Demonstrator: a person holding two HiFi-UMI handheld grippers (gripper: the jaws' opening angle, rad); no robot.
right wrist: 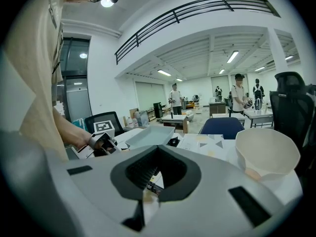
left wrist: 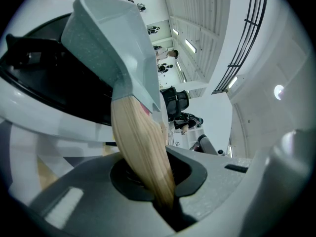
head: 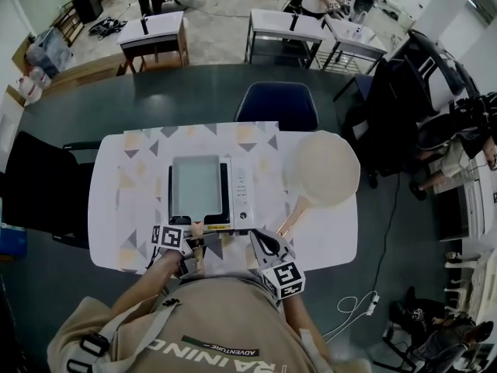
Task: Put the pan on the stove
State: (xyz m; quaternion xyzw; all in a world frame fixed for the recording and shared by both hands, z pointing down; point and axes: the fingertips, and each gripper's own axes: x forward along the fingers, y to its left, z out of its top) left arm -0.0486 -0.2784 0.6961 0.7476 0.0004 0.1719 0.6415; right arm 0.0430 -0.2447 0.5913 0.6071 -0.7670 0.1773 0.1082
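Note:
A grey square pan (head: 194, 186) with a wooden handle (left wrist: 140, 147) sits over the black top of a white portable stove (head: 242, 193). Whether it rests on the stove or hangs just above it, I cannot tell. My left gripper (head: 190, 235) is at the stove's near edge, shut on that handle. In the left gripper view the pan (left wrist: 113, 43) rises straight ahead of the left gripper (left wrist: 158, 191). My right gripper (head: 268, 249) is at the stove's near right corner, shut and holding nothing. The right gripper (right wrist: 148, 191) looks along the table at the grey pan (right wrist: 148, 137).
A round cream pan (head: 322, 168) with a wooden handle lies right of the stove, also shown as the cream pan (right wrist: 266, 152) in the right gripper view. The white table (head: 334, 239) carries a patterned mat (head: 140, 169). A blue chair (head: 277, 105) stands behind, a black chair (head: 39, 185) to the left.

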